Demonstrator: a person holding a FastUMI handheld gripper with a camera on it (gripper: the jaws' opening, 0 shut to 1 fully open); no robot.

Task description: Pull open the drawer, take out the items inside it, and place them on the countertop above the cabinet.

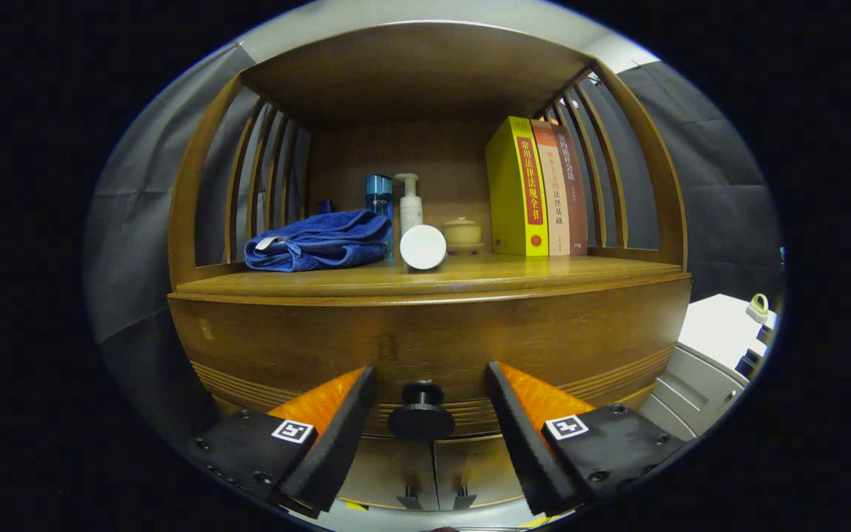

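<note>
The drawer point(425, 343) is a wide front of brown wood with a curved face, grooved lines along its lower edge and a round dark knob point(421, 414) at its middle. It sits closed, flush under the countertop point(544, 277) of the cabinet point(196, 347).

The gripper point(429, 388) is spread wide and holds nothing. The knob stands between its two fingers, apart from each, with clear gaps on both sides. The drawer front lies just ahead of the fingertips.

Along the countertop, from the left edge: a folded blue towel point(320, 240) lies flat near the left slats. Behind its right end stands a blue bottle point(378, 196), with a white pump bottle point(409, 203) just beside that. A white round jar point(422, 247) lies on its side near the front edge at the middle, its flat end facing the gripper. A small tan lidded pot point(462, 233) sits behind and to the right of the jar. Three books point(536, 188) stand upright together against the right slats, the yellow one leftmost.

What the drawer holds cannot be told while it is closed.
</note>
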